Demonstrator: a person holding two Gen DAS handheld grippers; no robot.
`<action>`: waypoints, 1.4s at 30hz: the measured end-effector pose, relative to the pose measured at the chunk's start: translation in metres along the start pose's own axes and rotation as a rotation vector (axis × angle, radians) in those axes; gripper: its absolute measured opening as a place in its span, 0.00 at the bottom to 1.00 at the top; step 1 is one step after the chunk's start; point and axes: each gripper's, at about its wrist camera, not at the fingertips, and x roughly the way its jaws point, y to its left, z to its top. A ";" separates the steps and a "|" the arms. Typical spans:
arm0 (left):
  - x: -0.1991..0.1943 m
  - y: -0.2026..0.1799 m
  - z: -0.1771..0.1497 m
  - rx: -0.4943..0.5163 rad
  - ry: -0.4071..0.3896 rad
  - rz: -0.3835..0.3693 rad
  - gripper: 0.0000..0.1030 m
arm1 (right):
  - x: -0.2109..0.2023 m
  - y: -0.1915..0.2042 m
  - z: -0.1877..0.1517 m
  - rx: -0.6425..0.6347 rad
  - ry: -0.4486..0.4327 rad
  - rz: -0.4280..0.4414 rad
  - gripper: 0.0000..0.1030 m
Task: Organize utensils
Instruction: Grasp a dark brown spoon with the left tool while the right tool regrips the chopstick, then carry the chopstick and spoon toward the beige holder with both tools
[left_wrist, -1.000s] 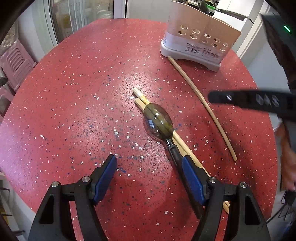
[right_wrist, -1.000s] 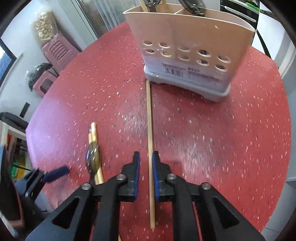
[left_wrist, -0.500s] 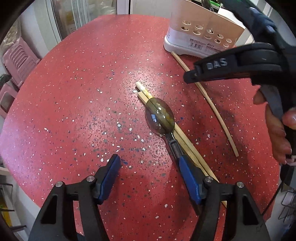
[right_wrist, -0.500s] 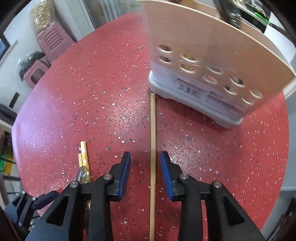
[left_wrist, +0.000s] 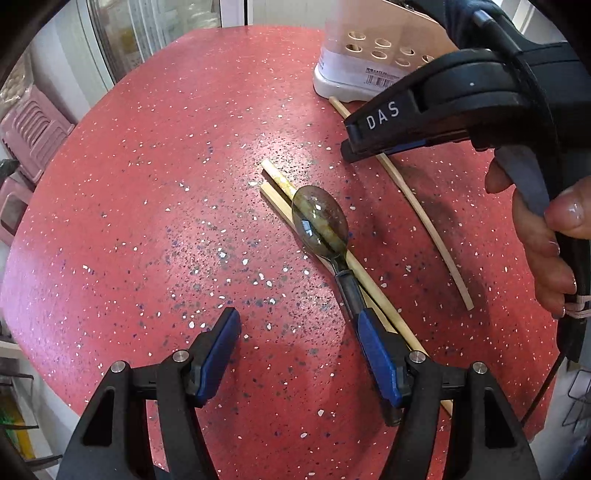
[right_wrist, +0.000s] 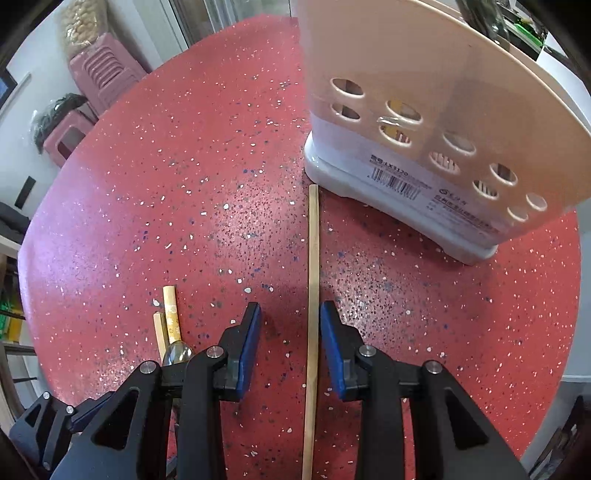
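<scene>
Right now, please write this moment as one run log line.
left hand-held gripper: open, beside spoon | right hand-held gripper: open, around chopstick | holder: upright

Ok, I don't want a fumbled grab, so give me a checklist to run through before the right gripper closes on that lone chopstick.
1. Right gripper open: ok.
2. Lone chopstick between the fingers: ok, though nearer the right finger than centred.
3. Fingers down at table level: cannot tell.
4. Chopstick free of other items: ok; its far tip ends just short of the utensil holder, and the spoon with the chopstick pair lies apart.
5. Left gripper out of the way: ok, open beside the spoon's handle.
6. Free slot in the holder: cannot tell, its top is cut off.
</scene>
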 end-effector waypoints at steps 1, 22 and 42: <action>0.000 0.000 0.002 -0.002 0.003 -0.005 0.84 | 0.000 0.000 0.000 -0.006 0.002 -0.004 0.35; -0.006 -0.002 0.003 0.001 0.031 0.021 0.70 | 0.000 0.002 -0.006 -0.027 -0.004 -0.010 0.35; -0.051 0.035 0.013 -0.020 -0.174 -0.162 0.38 | -0.055 -0.007 -0.056 -0.020 -0.202 0.132 0.06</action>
